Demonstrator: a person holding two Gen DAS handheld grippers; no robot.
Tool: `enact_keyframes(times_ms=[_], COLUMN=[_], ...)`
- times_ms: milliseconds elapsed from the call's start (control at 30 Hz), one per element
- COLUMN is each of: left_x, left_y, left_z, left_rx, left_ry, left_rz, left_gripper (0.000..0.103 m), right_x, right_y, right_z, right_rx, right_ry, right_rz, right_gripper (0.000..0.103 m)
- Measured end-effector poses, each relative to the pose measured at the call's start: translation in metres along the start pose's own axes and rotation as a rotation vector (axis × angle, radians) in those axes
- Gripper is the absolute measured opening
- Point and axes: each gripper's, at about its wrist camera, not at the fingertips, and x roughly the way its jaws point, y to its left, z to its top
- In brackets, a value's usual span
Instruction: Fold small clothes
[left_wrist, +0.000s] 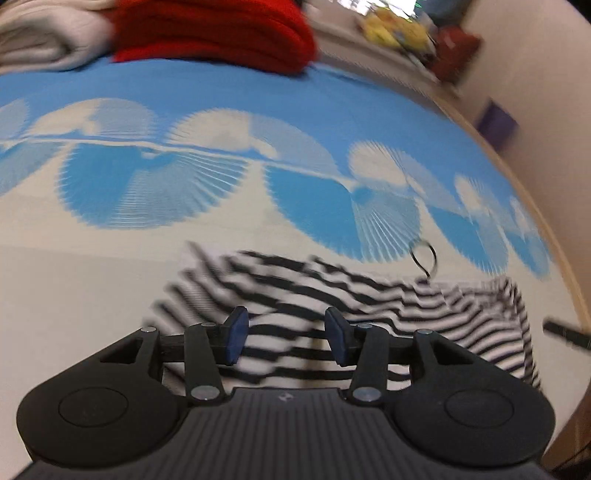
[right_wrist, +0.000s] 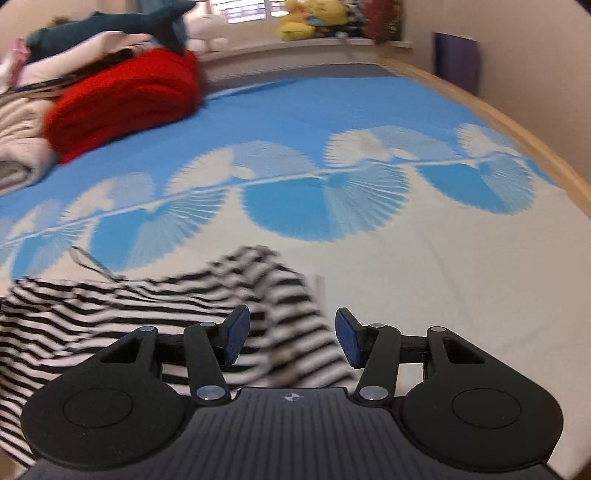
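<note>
A black-and-white striped small garment (left_wrist: 332, 295) lies rumpled on the bed near its front edge. It also shows in the right wrist view (right_wrist: 147, 314). My left gripper (left_wrist: 286, 338) is open just above the garment's left part, with striped cloth seen between the blue pads (left_wrist: 236, 336). My right gripper (right_wrist: 291, 338) is open over the garment's right end, where a bunched fold (right_wrist: 291, 295) rises between the pads (right_wrist: 349, 338). A thin dark loop (left_wrist: 424, 258) lies at the garment's far edge. Both views are motion-blurred.
The bed cover (right_wrist: 369, 206) is blue and cream with fan shapes. A red folded garment (right_wrist: 125, 99) and a pile of pale clothes (right_wrist: 22, 155) lie at the far left. Plush toys (right_wrist: 310, 18) sit on a sill. A wooden bed edge (right_wrist: 517, 122) runs along the right wall.
</note>
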Motion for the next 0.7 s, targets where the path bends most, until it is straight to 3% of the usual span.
enact_keyframes(times_ms=[33, 67, 133, 233, 300, 400, 467, 500, 600, 700], left_x=[0.01, 0.016, 0.031, 0.056, 0.066, 0.067, 0.057, 0.047, 0.015, -0.012], left_y=[-0.007, -0.011, -0.007, 0.019, 0.03, 0.027, 0.025, 0.027, 0.033, 0.038], left_z=[0.002, 0.006, 0.015, 0.026, 0.028, 0.036, 0.038, 0.039, 0.036, 0.022], left_rx=[0.038, 0.063, 0.05, -0.098, -0.165, -0.15, -0.144, -0.145, -0.146, -0.11], left_ry=[0.002, -0.015, -0.028, -0.009, 0.006, 0.039, 0.063, 0.063, 0.027, 0.061], left_rz=[0.024, 0.049, 0.067, 0.115, 0.115, 0.116, 0.084, 0.062, 0.018, -0.054], left_gripper=[0.039, 0.015, 0.008, 0.004, 0.004, 0.014, 0.036, 0.041, 0.044, 0.043], right_x=[0.001, 0.004, 0.011, 0.022, 0.03, 0.043, 0.051, 0.055, 0.068, 0.087], right_y=[0.004, 0.008, 0.019, 0.034, 0.041, 0.043, 0.038, 0.034, 0.022, 0.015], right_z=[0.001, 0.003, 0.005, 0.007, 0.006, 0.005, 0.005, 0.005, 0.007, 0.005], right_rx=[-0.006, -0.013, -0.028, -0.062, -0.093, -0.116, -0.103, -0.091, -0.06, -0.045], right_ry=[0.006, 0.015, 0.035, 0.066, 0.084, 0.123, 0.151, 0.162, 0.174, 0.192], right_rz=[0.03, 0.058, 0.095, 0.124, 0.112, 0.051, 0.011, -0.006, -0.064, -0.093], right_gripper=[0.053, 0.053, 0.054, 0.054, 0.054, 0.054, 0.054, 0.054, 0.053, 0.05])
